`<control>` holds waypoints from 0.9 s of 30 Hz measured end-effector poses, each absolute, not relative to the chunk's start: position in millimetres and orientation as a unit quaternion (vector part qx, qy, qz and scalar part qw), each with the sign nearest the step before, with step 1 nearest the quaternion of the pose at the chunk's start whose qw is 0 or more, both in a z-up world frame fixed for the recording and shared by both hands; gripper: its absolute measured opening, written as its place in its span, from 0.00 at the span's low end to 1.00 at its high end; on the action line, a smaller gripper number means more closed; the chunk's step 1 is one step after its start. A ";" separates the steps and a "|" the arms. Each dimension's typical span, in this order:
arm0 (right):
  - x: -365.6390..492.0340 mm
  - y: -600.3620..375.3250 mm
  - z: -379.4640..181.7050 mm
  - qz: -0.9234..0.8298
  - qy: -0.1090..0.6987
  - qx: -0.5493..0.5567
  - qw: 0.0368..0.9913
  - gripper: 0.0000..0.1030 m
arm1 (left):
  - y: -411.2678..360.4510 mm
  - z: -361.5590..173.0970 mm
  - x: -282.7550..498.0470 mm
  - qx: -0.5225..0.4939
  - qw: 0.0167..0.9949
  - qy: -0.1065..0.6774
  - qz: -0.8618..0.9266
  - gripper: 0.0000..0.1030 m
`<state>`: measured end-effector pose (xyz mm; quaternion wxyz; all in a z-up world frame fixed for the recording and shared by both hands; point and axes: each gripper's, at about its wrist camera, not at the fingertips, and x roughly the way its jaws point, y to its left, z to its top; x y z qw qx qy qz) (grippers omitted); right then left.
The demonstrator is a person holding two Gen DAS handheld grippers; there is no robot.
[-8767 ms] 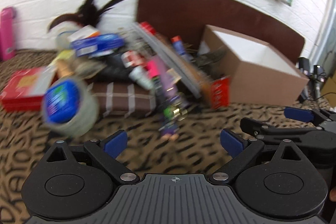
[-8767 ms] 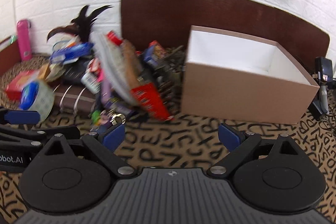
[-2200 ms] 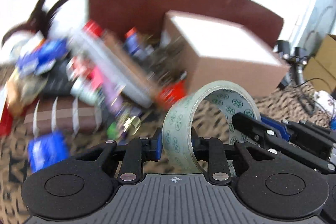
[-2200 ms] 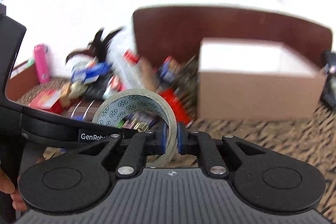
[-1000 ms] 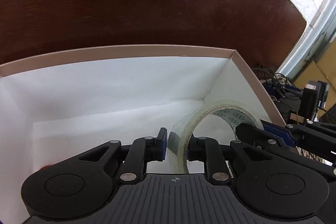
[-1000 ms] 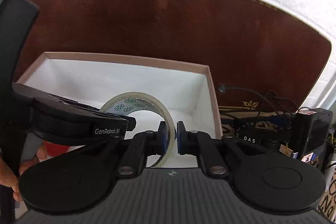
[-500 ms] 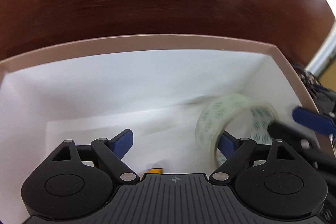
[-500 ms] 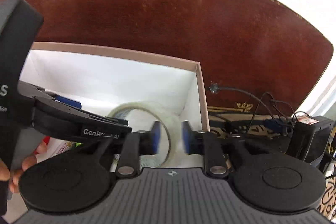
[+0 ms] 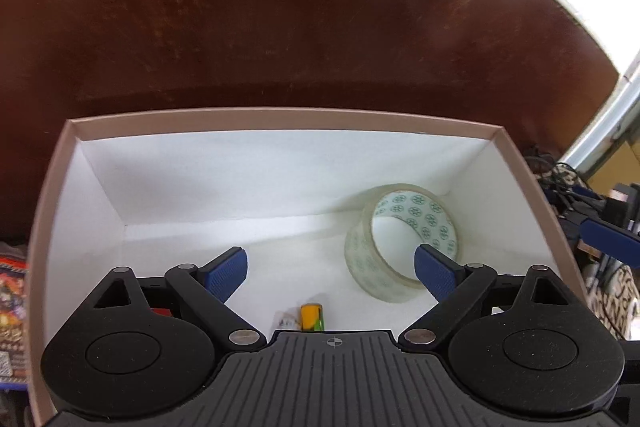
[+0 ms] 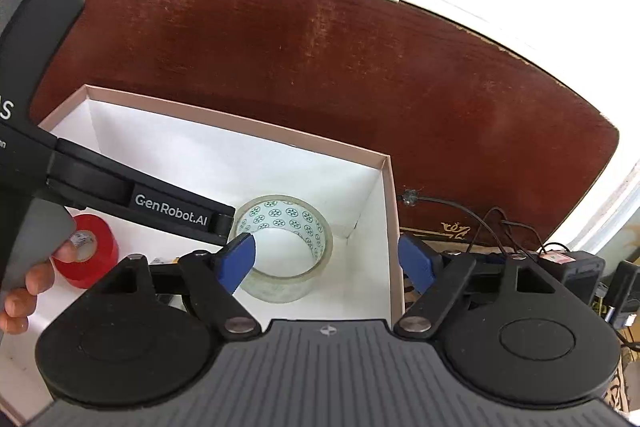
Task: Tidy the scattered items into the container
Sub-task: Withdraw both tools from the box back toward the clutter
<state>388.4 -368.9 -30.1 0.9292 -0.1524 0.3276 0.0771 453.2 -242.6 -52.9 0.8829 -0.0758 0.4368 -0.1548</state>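
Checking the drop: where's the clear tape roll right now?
The clear tape roll lies free on the floor of the box, in its far right corner; a red tape roll sits further left.

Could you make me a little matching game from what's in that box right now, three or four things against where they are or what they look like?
Things:
1. clear tape roll
2. red tape roll
3. small orange item
4. left gripper

Descriptions:
A. open, holding nothing
B. in the box's left part, seen from the right wrist
C. by the box's far right corner
D. on the box floor, close under the left gripper

Pairs: 1-C, 2-B, 3-D, 4-A
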 end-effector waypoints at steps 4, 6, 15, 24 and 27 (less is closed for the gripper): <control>362.7 -366.9 -15.2 0.083 0.314 -0.146 0.934 0.93 | -236.5 -27.3 417.4 -0.065 0.891 0.413 -0.176 0.94; 343.8 -362.5 -6.4 0.082 0.304 -0.155 0.936 0.94 | -232.9 -14.7 391.1 -0.039 0.905 0.384 -0.179 0.94; 224.6 -338.0 14.8 0.115 0.244 -0.147 0.952 0.97 | -177.5 11.7 243.3 -0.003 0.949 0.283 -0.139 0.99; 103.3 -281.4 -27.2 0.235 0.238 -0.073 0.940 1.00 | -84.7 -27.5 101.0 -0.060 0.953 0.275 -0.111 1.00; 68.1 -245.3 -44.6 0.257 0.234 -0.085 0.934 1.00 | -50.2 -46.7 70.4 -0.059 0.952 0.290 -0.078 1.00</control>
